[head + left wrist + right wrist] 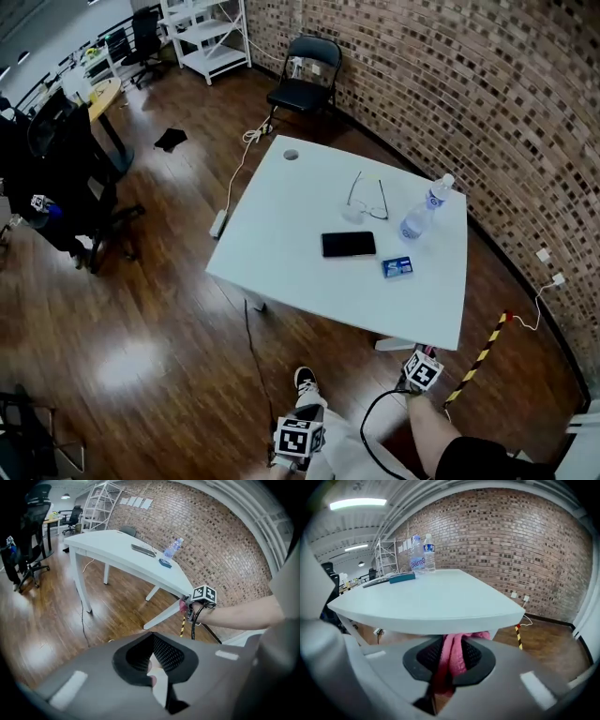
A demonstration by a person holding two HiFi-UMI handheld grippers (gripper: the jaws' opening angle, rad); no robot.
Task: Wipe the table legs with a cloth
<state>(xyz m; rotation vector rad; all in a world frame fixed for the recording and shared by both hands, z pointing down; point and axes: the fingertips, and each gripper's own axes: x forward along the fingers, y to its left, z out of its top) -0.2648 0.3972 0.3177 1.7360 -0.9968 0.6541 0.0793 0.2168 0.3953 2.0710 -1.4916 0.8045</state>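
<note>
A white table (309, 272) stands by the brick wall. My right gripper (422, 370) is at its near right corner, just under the top, shut on a pink cloth (455, 663). In the left gripper view the pink cloth (183, 605) touches the top of the slanted white table leg (161, 617), with the right gripper (202, 595) behind it. The table's underside and edge (431, 616) sit right above the right gripper (451, 646). My left gripper (298, 438) hangs low by the person's legs, away from the table. Its jaws (152, 665) look shut with nothing held.
On the table lie a phone (348, 244), glasses (367, 199), a water bottle (424, 212) and a blue box (397, 267). A cable (248, 328) runs across the wood floor. A yellow-black striped strip (478, 361) lies at right. A folding chair (302, 75) and an office chair (56, 178) stand farther off.
</note>
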